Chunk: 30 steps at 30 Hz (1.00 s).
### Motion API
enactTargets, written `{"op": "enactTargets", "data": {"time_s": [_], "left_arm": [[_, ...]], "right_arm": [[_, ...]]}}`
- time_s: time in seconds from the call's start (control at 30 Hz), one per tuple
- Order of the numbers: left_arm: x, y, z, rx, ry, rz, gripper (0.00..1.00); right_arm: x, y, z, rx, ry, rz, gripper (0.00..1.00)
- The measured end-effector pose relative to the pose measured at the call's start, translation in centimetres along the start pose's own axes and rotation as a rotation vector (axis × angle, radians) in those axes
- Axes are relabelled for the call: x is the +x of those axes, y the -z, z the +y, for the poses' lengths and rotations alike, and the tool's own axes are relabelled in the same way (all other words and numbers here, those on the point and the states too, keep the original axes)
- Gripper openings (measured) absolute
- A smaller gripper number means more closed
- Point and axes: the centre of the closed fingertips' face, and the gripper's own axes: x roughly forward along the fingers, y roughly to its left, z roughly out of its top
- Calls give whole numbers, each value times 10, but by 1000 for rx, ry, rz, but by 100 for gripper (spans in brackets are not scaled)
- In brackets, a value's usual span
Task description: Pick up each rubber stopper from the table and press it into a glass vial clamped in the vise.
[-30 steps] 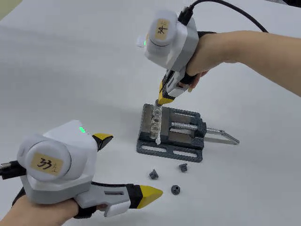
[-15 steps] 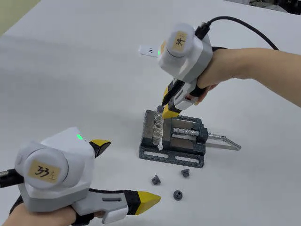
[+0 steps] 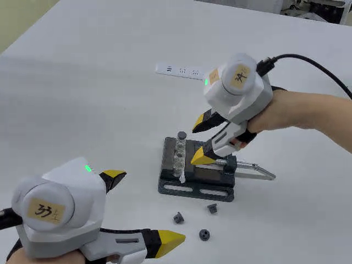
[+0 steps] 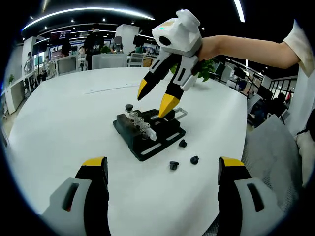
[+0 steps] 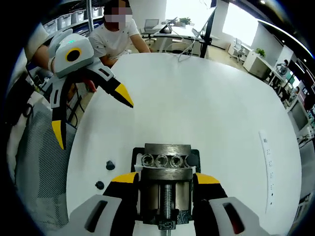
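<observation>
A black vise (image 3: 190, 184) clamps a row of glass vials (image 3: 179, 158). The far vial carries a dark rubber stopper (image 3: 181, 135). My right gripper (image 3: 192, 147) hangs open just right of the vials, holding nothing. In the right gripper view its jaws straddle the vise (image 5: 167, 150), with the stopper (image 5: 191, 160) in the rightmost vial. Three loose stoppers (image 3: 178, 218) (image 3: 212, 208) (image 3: 204, 235) lie in front of the vise. My left gripper (image 3: 146, 208) is open and empty at the near left. In the left gripper view the vise (image 4: 150, 130) and loose stoppers (image 4: 182, 143) lie ahead.
A white power strip (image 3: 179, 71) lies on the table beyond the vise. The vise handle (image 3: 256, 169) sticks out to the right. A cable (image 3: 308, 63) trails from the right gripper. People sit at the table's far side in the right gripper view.
The right gripper has let go of the stopper, opened and drawn back to the right of the vials. The stopper stays in the far vial. The left gripper has barely moved.
</observation>
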Motion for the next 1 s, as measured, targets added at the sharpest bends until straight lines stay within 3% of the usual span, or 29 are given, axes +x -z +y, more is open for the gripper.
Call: {"op": "enactTargets", "data": {"time_s": [0.17,0.5,0.67,0.8,1.0], "left_arm": [[-2,-1,0,9,-3,0,92],[-4,1,-2,28,-1,11,92],[-5,2,-5,32,-1,12,92],[-6,3,-8,30,-1,13,92],[-7,5,-13,30,1,16,92]], "right_arm": [[-6,1,14,5,20,-68,43],[-12,23,46,-23,36,-77,34],[-7,44,69,-77,3,-15,27],[0,49,84,-55,-9,-35,24],[12,61,85,-86,30,-19,18]]}}
